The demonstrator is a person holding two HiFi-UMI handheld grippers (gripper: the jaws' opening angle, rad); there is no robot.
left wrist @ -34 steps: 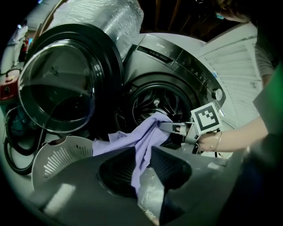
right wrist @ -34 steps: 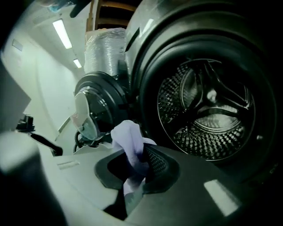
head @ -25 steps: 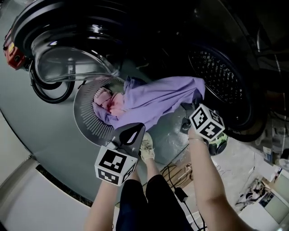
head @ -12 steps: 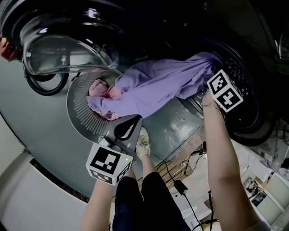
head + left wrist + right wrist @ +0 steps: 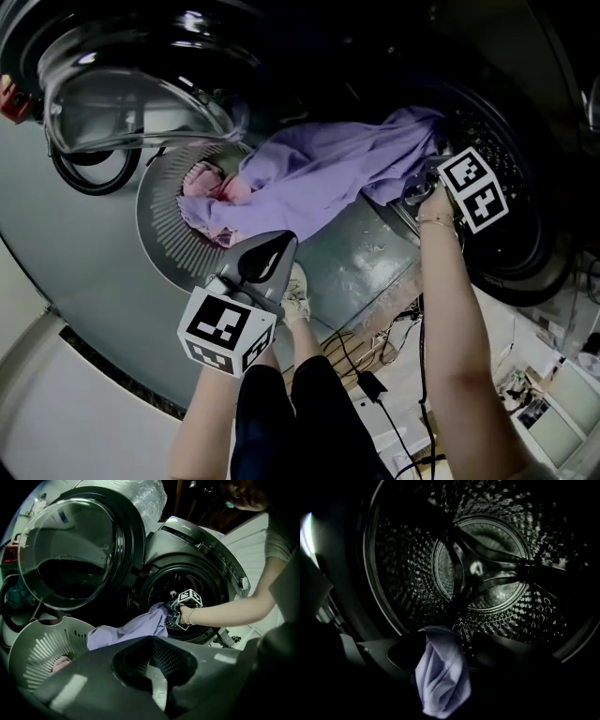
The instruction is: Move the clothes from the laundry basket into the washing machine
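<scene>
A purple garment (image 5: 319, 178) stretches from the grey laundry basket (image 5: 155, 239) to the mouth of the washing machine drum (image 5: 511, 159). My right gripper (image 5: 419, 190) is shut on the garment's far end at the drum's rim. In the right gripper view the purple cloth (image 5: 440, 677) hangs bunched between the jaws, with the steel drum (image 5: 487, 569) straight ahead. Pink clothes (image 5: 204, 183) lie in the basket under the garment. My left gripper (image 5: 278, 244) hovers shut and empty over the basket's near edge. From the left gripper view I see the garment (image 5: 129, 630) and the right gripper (image 5: 176, 613).
The machine's round glass door (image 5: 141, 103) stands open over the basket. A black hose (image 5: 89, 178) loops at the left by a red object (image 5: 11, 98). Cables (image 5: 394, 375) and the person's shoe (image 5: 298, 302) are on the floor below.
My right gripper carried the purple garment's end up and right to the drum opening, then held there. The left gripper rose slightly and stayed shut.
</scene>
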